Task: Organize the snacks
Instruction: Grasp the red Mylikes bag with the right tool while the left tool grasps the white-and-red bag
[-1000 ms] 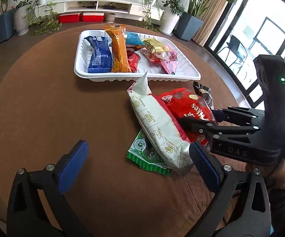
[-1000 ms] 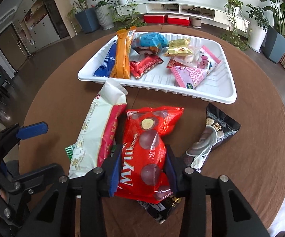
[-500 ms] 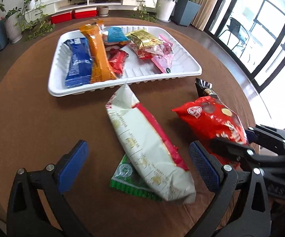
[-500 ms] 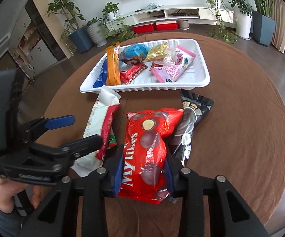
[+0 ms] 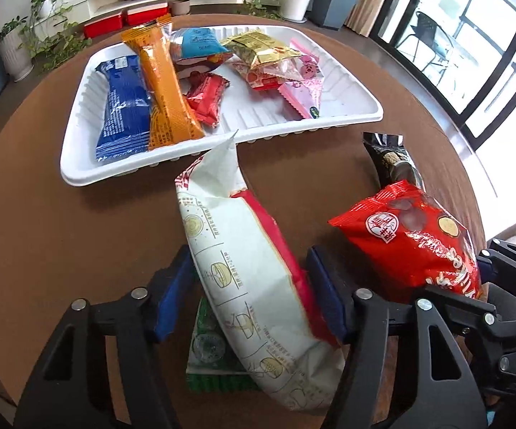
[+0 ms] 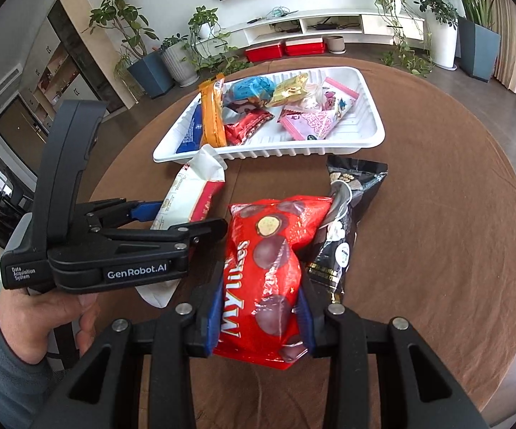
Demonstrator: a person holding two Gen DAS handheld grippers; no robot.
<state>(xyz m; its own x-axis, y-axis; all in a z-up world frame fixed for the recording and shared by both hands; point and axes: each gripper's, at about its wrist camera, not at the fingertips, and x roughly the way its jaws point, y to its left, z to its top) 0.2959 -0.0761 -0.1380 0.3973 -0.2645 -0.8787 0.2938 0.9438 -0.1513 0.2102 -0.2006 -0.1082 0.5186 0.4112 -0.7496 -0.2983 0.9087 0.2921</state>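
Observation:
My left gripper [image 5: 251, 286] is shut on a long white and red snack bag [image 5: 243, 268] that lies over a green packet [image 5: 211, 354] on the round brown table [image 5: 43, 232]. My right gripper [image 6: 258, 307] is shut on a red chocolate-ball bag [image 6: 268, 268] and holds it just above the table; the bag also shows in the left wrist view [image 5: 415, 246]. A white tray [image 5: 89, 175] at the back holds several snacks. The left gripper also shows in the right wrist view [image 6: 172, 218], beside the red bag.
A black snack bag [image 6: 347, 221] lies on the table right of the red bag, near the tray's front edge [image 6: 276, 152]. Potted plants and a low white shelf stand beyond the table. Windows are at the right.
My left gripper has closed from wide open onto the white and red bag. My right gripper has lifted the red bag and drawn it back to the right.

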